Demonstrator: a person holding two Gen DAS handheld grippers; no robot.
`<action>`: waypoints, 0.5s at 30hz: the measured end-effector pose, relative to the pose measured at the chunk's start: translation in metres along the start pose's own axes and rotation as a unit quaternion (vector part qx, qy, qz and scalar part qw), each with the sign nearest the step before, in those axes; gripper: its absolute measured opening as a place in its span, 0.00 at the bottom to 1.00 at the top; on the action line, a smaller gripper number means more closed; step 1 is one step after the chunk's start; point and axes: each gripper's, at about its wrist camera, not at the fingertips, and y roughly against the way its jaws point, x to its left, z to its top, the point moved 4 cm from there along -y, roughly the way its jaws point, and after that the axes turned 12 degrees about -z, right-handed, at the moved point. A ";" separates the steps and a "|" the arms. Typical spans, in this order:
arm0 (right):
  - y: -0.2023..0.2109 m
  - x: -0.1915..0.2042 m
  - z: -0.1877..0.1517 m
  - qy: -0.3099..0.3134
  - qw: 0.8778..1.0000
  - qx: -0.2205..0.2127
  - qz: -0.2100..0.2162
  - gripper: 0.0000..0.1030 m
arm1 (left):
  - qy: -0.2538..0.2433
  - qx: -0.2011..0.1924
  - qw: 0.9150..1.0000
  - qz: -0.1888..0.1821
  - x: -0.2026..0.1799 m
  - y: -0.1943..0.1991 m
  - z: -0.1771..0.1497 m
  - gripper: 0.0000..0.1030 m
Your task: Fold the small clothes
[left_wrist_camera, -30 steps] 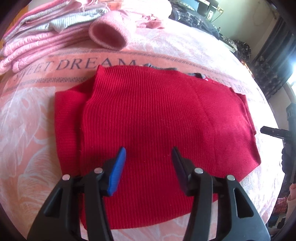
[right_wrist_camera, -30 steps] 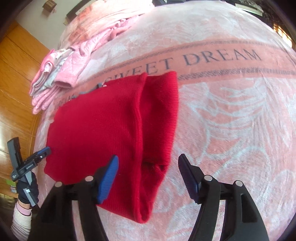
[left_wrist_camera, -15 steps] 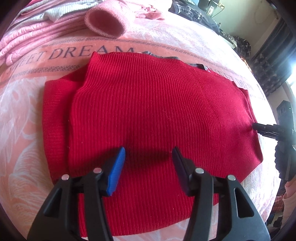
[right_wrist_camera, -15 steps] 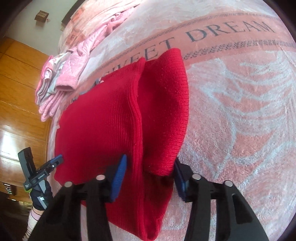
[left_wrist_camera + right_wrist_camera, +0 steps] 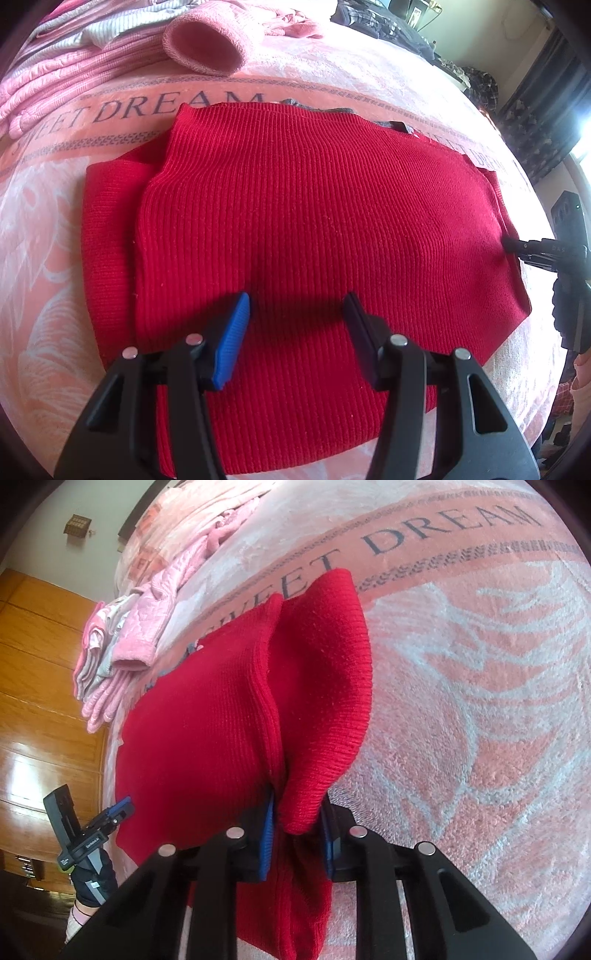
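Note:
A red ribbed sweater (image 5: 314,206) lies flat on the pink blanket (image 5: 48,295), one sleeve (image 5: 107,229) folded in at its left side. My left gripper (image 5: 297,299) hovers open just over the sweater's near part, with nothing between its fingers. In the right wrist view my right gripper (image 5: 297,812) is shut on the sweater (image 5: 207,720) where the folded sleeve (image 5: 325,686) meets the body, and the cloth bunches up there. The right gripper (image 5: 511,245) also shows at the sweater's right edge in the left wrist view. The left gripper (image 5: 123,806) shows far left, held by a gloved hand.
A pile of pink and grey clothes (image 5: 74,74) with a rolled pink cuff (image 5: 207,48) lies past the "SWEET DREAM" band; the same pile (image 5: 122,653) shows in the right wrist view. Dark clothes (image 5: 388,18) sit at the far edge. A wooden wall (image 5: 37,664) is beyond the bed.
My right gripper moved forward onto the sweater's edge and shut on it, lifting the cloth a little. The left gripper moved slightly in over the sweater and stayed open.

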 end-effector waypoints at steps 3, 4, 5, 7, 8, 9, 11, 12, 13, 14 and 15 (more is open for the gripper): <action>-0.001 0.000 0.000 -0.002 1.000 -0.001 0.001 0.20 | -0.001 -0.001 1.000 0.000 0.000 0.000 -0.001 0.52; -0.001 0.000 0.000 -0.003 1.000 -0.001 0.000 0.20 | -0.001 -0.001 1.000 0.000 -0.001 -0.001 -0.001 0.53; 0.000 0.000 0.000 -0.005 1.000 -0.001 -0.001 0.19 | -0.001 -0.002 1.000 -0.001 -0.001 -0.001 -0.001 0.54; 0.004 0.004 0.001 -0.007 1.000 -0.005 -0.005 0.17 | 0.000 -0.002 1.000 -0.003 -0.001 0.000 0.000 0.54; 0.008 0.009 0.002 -0.005 1.000 -0.009 -0.008 0.16 | 0.003 -0.003 1.000 -0.006 -0.001 0.002 0.000 0.54; 0.012 0.015 0.002 -0.001 1.000 -0.015 -0.008 0.16 | 0.005 -0.004 1.000 -0.009 -0.001 0.004 0.001 0.53; 0.027 0.035 0.007 0.013 0.999 -0.031 -0.006 0.16 | 0.013 -0.008 1.000 -0.022 -0.001 0.012 0.002 0.52; 0.032 0.045 0.009 0.019 0.999 -0.037 -0.005 0.16 | 0.014 -0.012 0.999 -0.026 -0.001 0.016 0.002 0.52; 0.039 0.060 0.011 0.029 0.999 -0.043 -0.005 0.16 | 0.013 -0.017 0.999 -0.032 -0.002 0.021 0.002 0.52; 0.044 0.075 0.013 0.042 0.998 -0.048 -0.007 0.16 | 0.011 -0.022 0.999 -0.035 -0.002 0.026 0.002 0.52; 0.048 0.091 0.014 0.058 0.997 -0.050 -0.010 0.15 | 0.009 -0.025 0.999 -0.037 -0.003 0.029 0.001 0.52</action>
